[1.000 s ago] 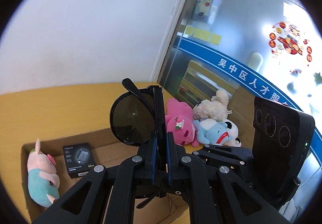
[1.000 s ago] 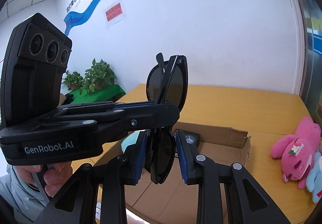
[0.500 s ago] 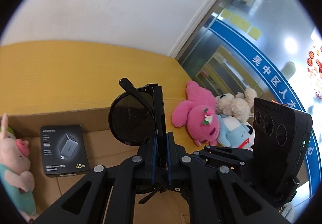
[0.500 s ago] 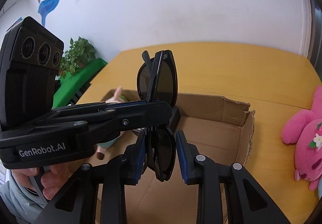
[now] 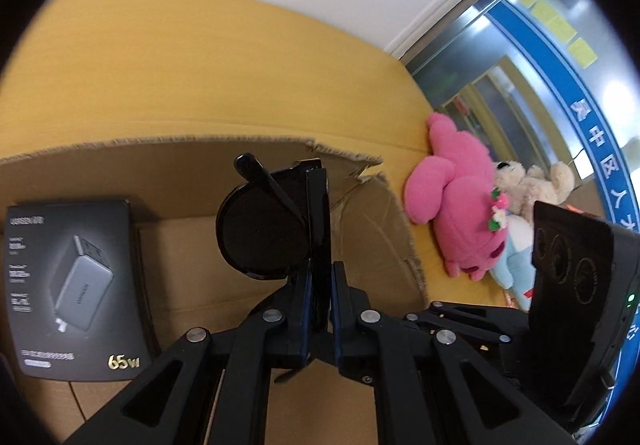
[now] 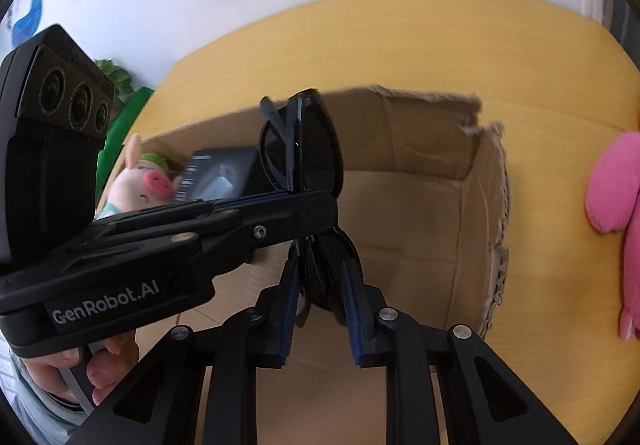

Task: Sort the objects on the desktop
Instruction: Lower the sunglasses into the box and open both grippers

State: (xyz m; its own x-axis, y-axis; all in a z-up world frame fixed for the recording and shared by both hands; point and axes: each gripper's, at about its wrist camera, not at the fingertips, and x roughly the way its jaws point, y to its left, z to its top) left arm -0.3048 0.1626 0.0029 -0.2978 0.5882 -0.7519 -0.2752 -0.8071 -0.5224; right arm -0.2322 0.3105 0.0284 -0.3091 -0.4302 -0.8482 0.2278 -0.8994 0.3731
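A folded pair of black sunglasses (image 5: 276, 229) stands on edge, held in the air above an open cardboard box (image 5: 200, 165). The left claw (image 5: 319, 293) pinches the frame near its middle, its blue-lined pads pressed tight against the folded arms. The right claw (image 6: 318, 285) sits around the lower lens from below; its pads look slightly spread, with a gap on at least one side, so I cannot tell if it grips or only brackets the sunglasses (image 6: 304, 165).

Below and ahead of both claws lies the bare brown floor of the box. To the left of the left claw, inside the box, lies a black charger package (image 5: 72, 285) marked 65W. Beyond it, seen past the left claw in the right view, a pig plush toy (image 6: 136, 181) leans in the corner. To the right, outside the torn box wall, a pink plush toy (image 5: 460, 217) and a cream teddy bear (image 5: 532, 181) lie on the yellow desk (image 5: 200, 65).

The step in hand appears to be placing the sunglasses into the box. Done well, it probably means lowering them over the bare patch right of the package, keeping one firm grip until they rest low, then parting the pads gently so the lenses do not drop or scratch.
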